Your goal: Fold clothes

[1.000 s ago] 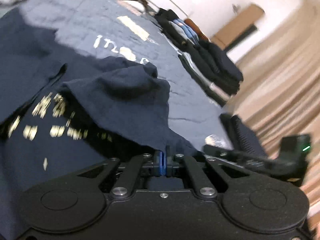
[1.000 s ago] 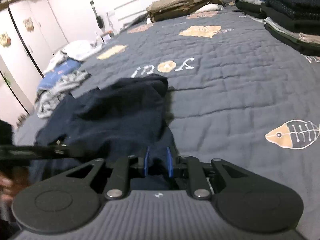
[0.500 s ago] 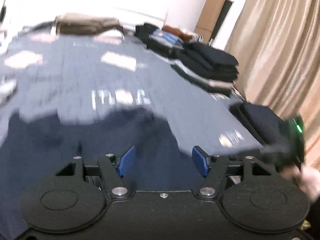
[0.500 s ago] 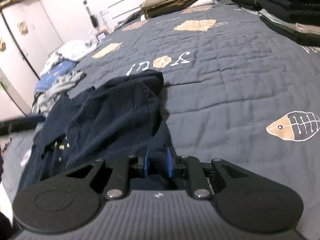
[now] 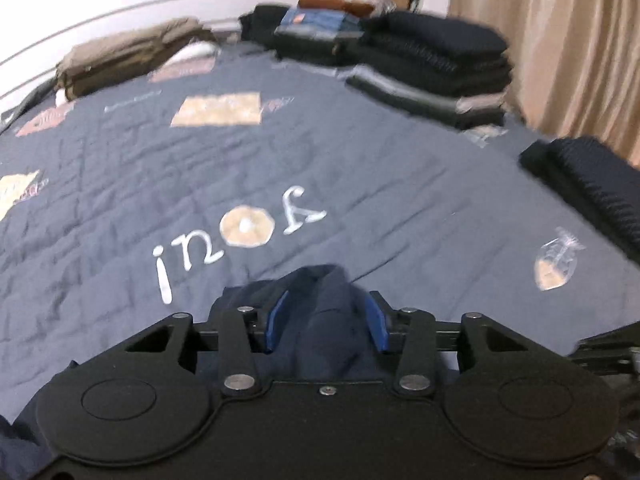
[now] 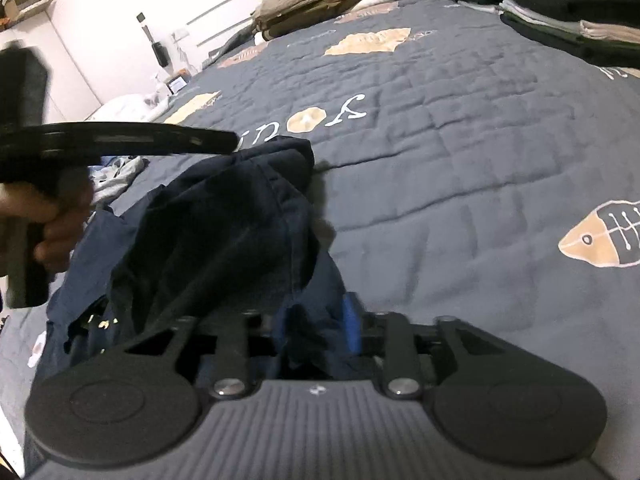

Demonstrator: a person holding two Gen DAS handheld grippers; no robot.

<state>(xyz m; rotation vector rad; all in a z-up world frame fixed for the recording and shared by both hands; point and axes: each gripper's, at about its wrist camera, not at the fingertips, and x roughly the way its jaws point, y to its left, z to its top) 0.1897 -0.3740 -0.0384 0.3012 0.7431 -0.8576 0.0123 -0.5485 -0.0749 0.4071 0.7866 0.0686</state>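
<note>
A crumpled navy garment (image 6: 224, 232) with small gold print lies on the grey-blue quilted bedspread (image 6: 460, 160). My right gripper (image 6: 316, 320) is shut on its near edge; one blue pad (image 6: 352, 320) shows, and cloth hides the other. In the left wrist view a bunched fold of the navy garment (image 5: 320, 320) fills the gap of my left gripper (image 5: 326, 316), whose blue pads press it from both sides. The right wrist view shows the left gripper's body (image 6: 120, 140) over the garment's far left side, held by a hand (image 6: 52, 224).
Stacks of folded dark clothes (image 5: 432, 60) stand at the bed's far right, with a folded black knit (image 5: 592, 184) nearer. Olive folded items (image 5: 128, 56) lie by the headboard. Unfolded laundry (image 6: 120, 168) sits at the bed's left edge. A beige curtain (image 5: 560, 40) hangs on the right.
My left gripper let go, swung right with its jaws open and closed on a fold beside the right gripper. The right gripper kept its hold and lifted slightly.
</note>
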